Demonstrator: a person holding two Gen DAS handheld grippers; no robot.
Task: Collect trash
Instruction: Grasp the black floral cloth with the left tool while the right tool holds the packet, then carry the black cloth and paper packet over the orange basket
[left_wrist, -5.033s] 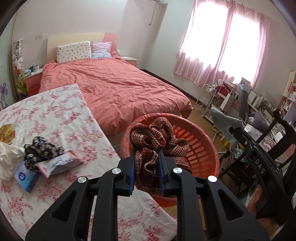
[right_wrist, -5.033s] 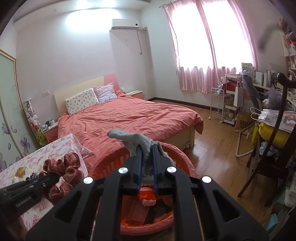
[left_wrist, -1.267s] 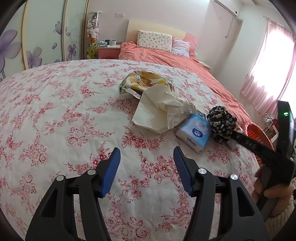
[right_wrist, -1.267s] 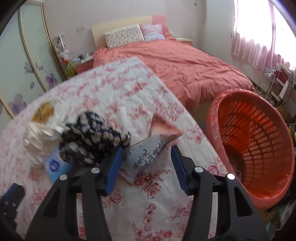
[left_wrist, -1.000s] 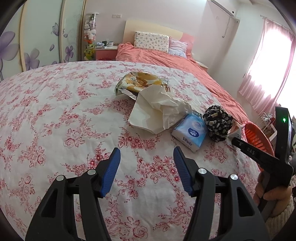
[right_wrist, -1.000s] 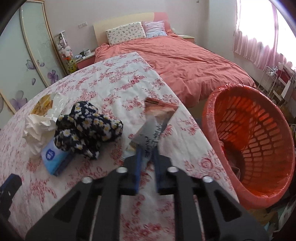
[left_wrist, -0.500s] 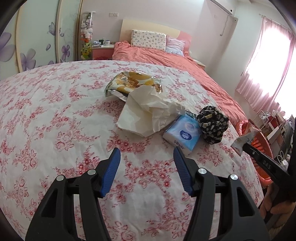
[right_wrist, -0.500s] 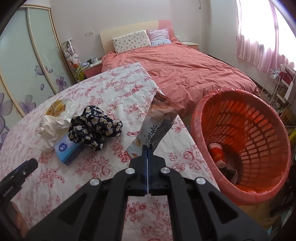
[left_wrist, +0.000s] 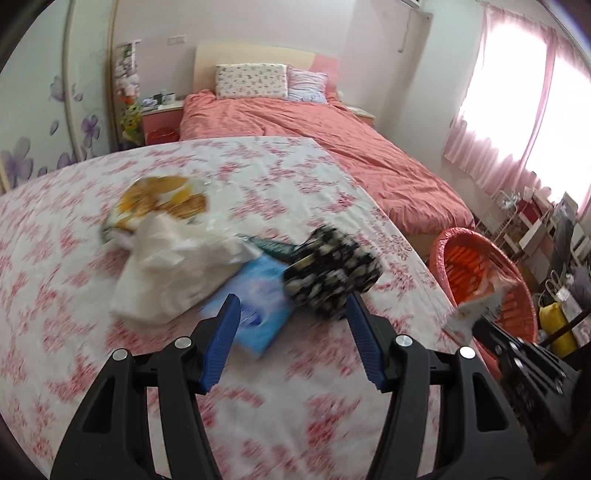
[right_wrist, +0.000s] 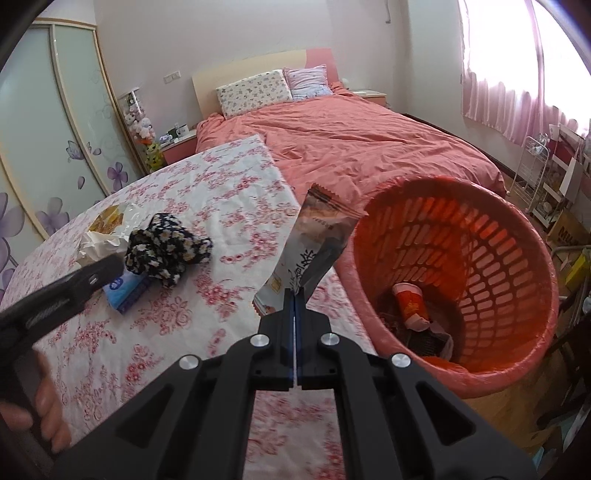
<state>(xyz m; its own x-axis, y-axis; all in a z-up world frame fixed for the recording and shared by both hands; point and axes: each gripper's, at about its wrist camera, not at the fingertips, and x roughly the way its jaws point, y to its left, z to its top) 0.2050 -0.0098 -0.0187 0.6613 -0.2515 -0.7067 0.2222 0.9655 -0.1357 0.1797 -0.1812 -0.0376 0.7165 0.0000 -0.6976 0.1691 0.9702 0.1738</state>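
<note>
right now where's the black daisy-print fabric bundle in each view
Left wrist view: the black daisy-print fabric bundle sits centre frame on the floral tablecloth, just beyond the open left tongs, right of the blue tissue pack.
Right wrist view: the bundle is left of centre, with the tissue pack at its lower left.
Shared landmark: the orange slatted plastic basket, right of the table in both.

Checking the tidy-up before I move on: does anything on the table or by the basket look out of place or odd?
Litter is heaped on the floral tablecloth: a crumpled tissue, a yellow snack bag, a blue tissue pack and a flowered black cloth. The orange basket leans tilted beside the table.
</note>
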